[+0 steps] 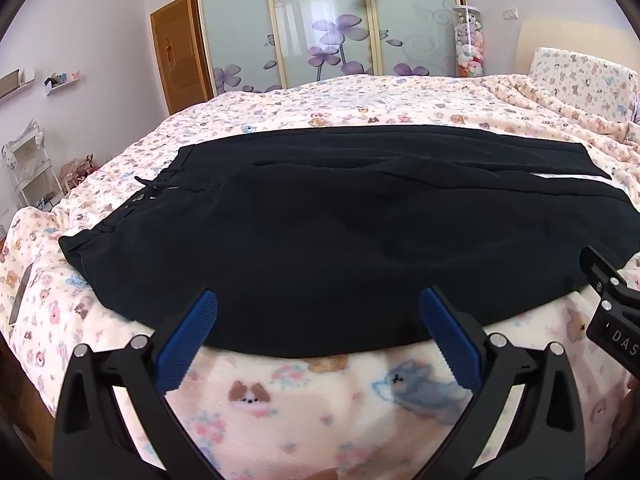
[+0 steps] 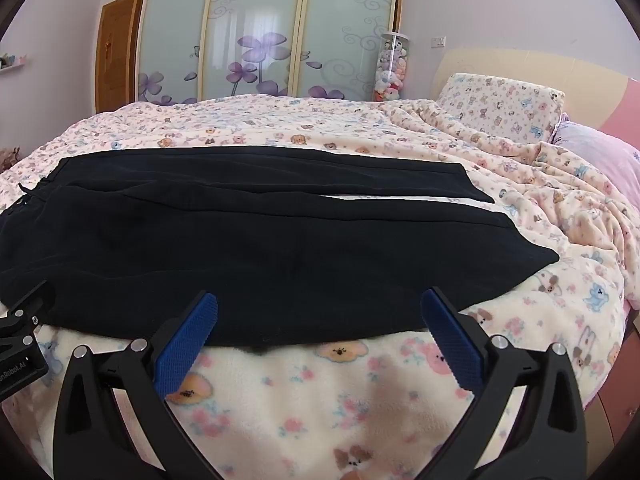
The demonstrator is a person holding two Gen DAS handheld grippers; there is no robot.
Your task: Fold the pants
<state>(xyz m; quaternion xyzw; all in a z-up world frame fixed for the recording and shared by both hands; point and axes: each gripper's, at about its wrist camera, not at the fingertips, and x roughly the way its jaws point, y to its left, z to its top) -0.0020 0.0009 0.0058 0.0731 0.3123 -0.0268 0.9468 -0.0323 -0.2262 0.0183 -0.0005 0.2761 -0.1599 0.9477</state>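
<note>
Here the left gripper (image 1: 318, 304) has its fingers spread wide over the near edge of the pants (image 1: 340, 232), holding nothing. Likewise the right gripper (image 2: 320, 304), just beside it, is spread above the same edge. The pants lie flat across the blanket (image 2: 320, 400), waistband left, legs right.

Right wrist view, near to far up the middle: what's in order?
Right tool, open → blanket → black pants → more blanket → sliding wardrobe doors.
</note>
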